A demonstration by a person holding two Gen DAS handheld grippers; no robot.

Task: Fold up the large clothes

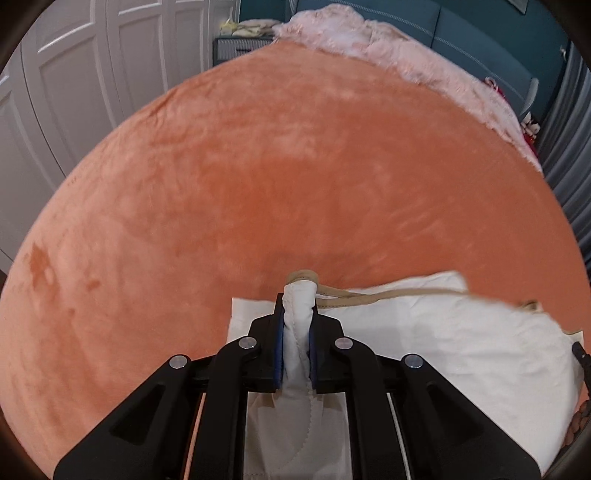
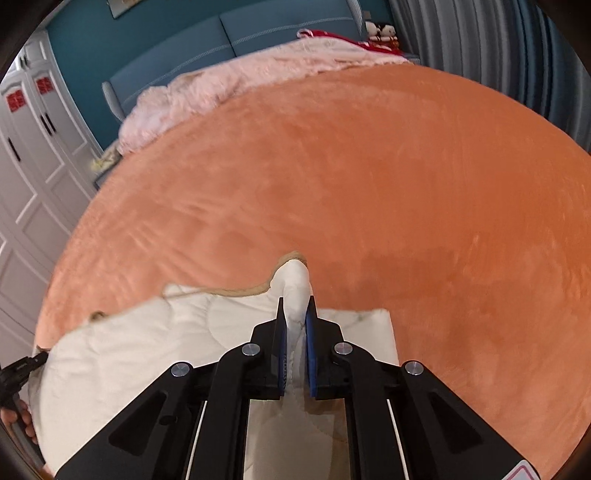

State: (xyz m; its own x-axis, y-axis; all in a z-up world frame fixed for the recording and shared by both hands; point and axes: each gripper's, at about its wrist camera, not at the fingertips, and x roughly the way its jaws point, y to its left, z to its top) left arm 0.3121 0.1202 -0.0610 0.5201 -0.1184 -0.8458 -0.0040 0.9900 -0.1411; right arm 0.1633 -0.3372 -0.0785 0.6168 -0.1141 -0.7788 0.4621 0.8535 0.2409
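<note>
A large white quilted garment with tan edge trim [image 1: 461, 343] lies on the orange plush bedspread [image 1: 258, 177], near its front edge. My left gripper [image 1: 297, 314] is shut on a bunched fold of the white cloth at its trimmed edge. My right gripper [image 2: 295, 314] is shut on another bunched part of the same garment [image 2: 140, 354]. The lifted edge stretches between the two grippers, held a little above a lower layer of the cloth. The left gripper's tip shows at the left edge of the right wrist view [image 2: 22, 369].
A pink fluffy blanket [image 1: 388, 48] lies across the far end of the bed [image 2: 406, 166], against a blue headboard [image 2: 258, 33]. White wardrobe doors [image 1: 74, 74] stand on the left, grey curtains [image 2: 498, 48] on the right. Red items [image 2: 369, 40] lie at the far corner.
</note>
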